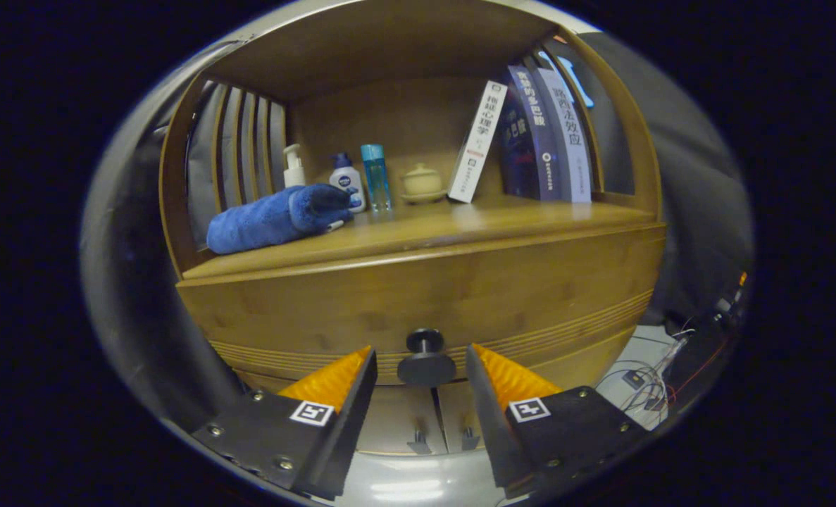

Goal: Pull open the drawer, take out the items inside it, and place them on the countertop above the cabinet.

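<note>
A wooden cabinet fills the scene, its drawer front (pixel 418 296) closed. The drawer's dark round knob (pixel 426 362) sticks out toward me, sitting in the gap between my two fingertips without touching either. My gripper (pixel 421 355) is open, one finger on each side of the knob. Above the drawer runs the countertop (pixel 502 215), a shelf surface inside the cabinet's open upper part. Whatever lies inside the drawer is hidden.
On the countertop lie a rolled blue towel (pixel 277 217), a pump bottle (pixel 293 167), a white lotion bottle (pixel 348 181), a blue bottle (pixel 375 176), a small lidded pot (pixel 422 183) and several leaning books (pixel 530 137). Two lower cabinet doors with handles (pixel 442 440) sit below. Cables (pixel 653 384) lie on the floor right.
</note>
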Demonstrator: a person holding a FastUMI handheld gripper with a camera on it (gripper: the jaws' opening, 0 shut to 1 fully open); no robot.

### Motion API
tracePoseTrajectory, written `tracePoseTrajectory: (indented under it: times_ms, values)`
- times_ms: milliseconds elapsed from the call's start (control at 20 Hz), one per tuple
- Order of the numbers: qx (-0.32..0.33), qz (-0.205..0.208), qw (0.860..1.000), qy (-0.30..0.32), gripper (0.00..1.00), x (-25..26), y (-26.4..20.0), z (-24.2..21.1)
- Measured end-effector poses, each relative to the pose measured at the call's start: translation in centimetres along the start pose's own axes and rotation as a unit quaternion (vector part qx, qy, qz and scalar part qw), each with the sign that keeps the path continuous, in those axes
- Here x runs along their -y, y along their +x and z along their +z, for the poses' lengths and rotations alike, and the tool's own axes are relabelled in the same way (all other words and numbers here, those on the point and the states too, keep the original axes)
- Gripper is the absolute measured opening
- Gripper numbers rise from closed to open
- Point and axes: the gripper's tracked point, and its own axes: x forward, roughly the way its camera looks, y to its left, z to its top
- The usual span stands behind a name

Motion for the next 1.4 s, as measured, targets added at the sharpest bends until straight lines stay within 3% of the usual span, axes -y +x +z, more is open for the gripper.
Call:
tracePoseTrajectory:
  times_ms: [200,400,700,1400]
  values:
    - [-0.008,-0.012,1.0,-0.023,0.72,0.2,0.5,-0.4]
    - [-0.001,0.002,1.0,-0.001,0.46,0.5,1.4,-0.2]
    - [-0.017,-0.003,1.0,-0.008,0.29,0.4,1.1,-0.4]
    - [-0.02,-0.021,1.0,-0.002,0.29,0.8,-5.4,-2.4]
